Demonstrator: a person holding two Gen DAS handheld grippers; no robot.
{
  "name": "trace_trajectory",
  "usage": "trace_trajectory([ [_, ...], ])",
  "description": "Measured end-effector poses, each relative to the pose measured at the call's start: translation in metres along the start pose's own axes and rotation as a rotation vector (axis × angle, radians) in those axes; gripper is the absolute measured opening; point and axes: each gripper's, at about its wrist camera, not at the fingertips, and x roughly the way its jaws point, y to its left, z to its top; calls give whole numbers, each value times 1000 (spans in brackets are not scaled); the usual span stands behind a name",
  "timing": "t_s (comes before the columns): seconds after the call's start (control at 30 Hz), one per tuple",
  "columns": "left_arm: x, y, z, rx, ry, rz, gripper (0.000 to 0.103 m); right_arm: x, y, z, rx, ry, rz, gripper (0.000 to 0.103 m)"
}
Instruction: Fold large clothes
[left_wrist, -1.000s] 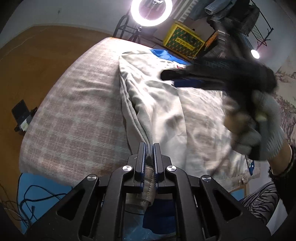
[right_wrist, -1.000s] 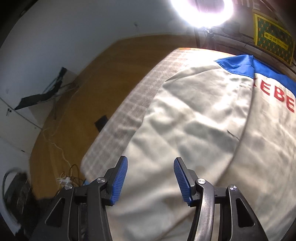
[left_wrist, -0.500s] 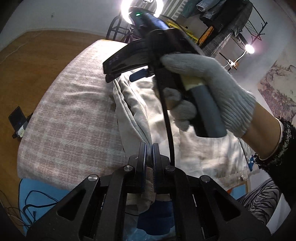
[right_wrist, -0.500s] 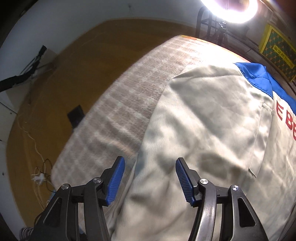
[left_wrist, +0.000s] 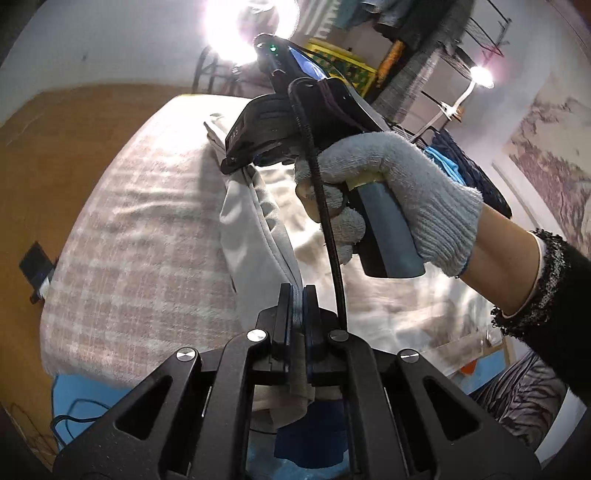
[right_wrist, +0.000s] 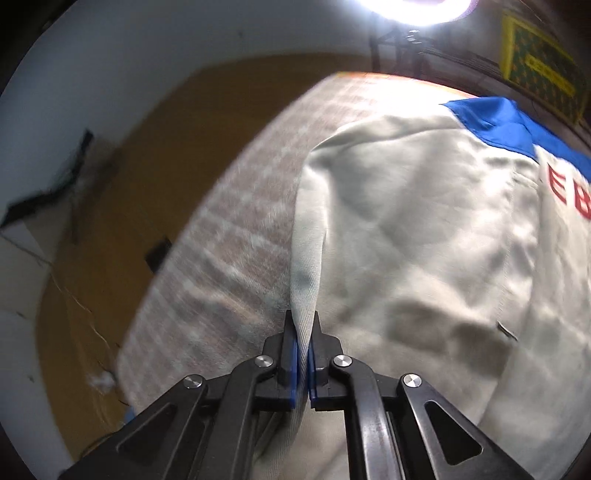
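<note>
A large cream jacket (right_wrist: 424, 236) with a blue collar band (right_wrist: 509, 125) and red letters lies on a checked bed cover (left_wrist: 147, 236). My left gripper (left_wrist: 297, 295) is shut on the jacket's ribbed hem edge (left_wrist: 266, 236) near the bed's front. My right gripper (right_wrist: 303, 325) is shut on a raised fold of the jacket's left side edge (right_wrist: 306, 258). In the left wrist view the right gripper's body (left_wrist: 280, 125) and the gloved hand (left_wrist: 391, 184) holding it sit over the jacket's far part.
The bed's left edge drops to a wooden floor (right_wrist: 122, 206) with a small dark object (left_wrist: 35, 266) and cables. A ring light (left_wrist: 236, 26), a yellow crate (left_wrist: 343, 66) and a clothes rack (left_wrist: 443, 44) stand beyond the bed. A blue sheet (left_wrist: 81, 402) lies below the front edge.
My right gripper has moved left across the jacket to its side edge and closed from wide open onto a fold. My left gripper has kept its hold on the hem.
</note>
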Motion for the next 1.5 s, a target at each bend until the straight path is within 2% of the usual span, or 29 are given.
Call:
trace_trajectory([
  [0.2, -1, -45, 2, 121, -8, -18, 2, -50, -54, -24, 168, -145, 159, 1],
  [0.43, 12, -110, -4, 287, 28, -74, 0, -94, -135, -70, 377, -298, 272, 1],
  [0.5, 19, -127, -8, 335, 45, -79, 0, -96, -163, -87, 466, -316, 325, 1],
  [0.57, 27, -138, -14, 357, 87, -115, 0, -92, -189, -104, 558, -315, 357, 1],
  [0.7, 29, -144, -19, 364, 127, -173, 0, -81, -218, -123, 637, -286, 334, 1],
  [0.8, 22, -135, -18, 322, 134, -203, 0, -74, -227, -126, 652, -252, 305, 1],
  [0.87, 17, -124, -16, 298, 111, -177, 0, -72, -231, -129, 657, -232, 298, 1],
  [1.0, 17, -90, -7, 205, 96, -123, 0, -68, -225, -125, 582, -159, 261, 5],
  [1.03, 19, -82, -6, 188, 98, -110, 0, -70, -221, -123, 552, -137, 244, 7],
  [1.1, 25, -67, -6, 151, 119, -95, 0, -79, -216, -125, 513, -123, 206, 20],
  [1.13, 29, -63, -7, 137, 132, -95, 0, -84, -216, -126, 497, -119, 191, 23],
  [1.17, 33, -59, -8, 123, 147, -90, 0, -91, -213, -128, 477, -111, 176, 33],
  [1.23, 37, -56, -10, 106, 160, -86, 0, -105, -206, -133, 453, -99, 159, 36],
  [1.37, 45, -59, -11, 105, 187, -99, 0, -124, -191, -159, 405, -61, 205, 40],
  [1.5, 54, -65, -24, 129, 236, -125, 0, -127, -167, -197, 344, 3, 260, 38],
])
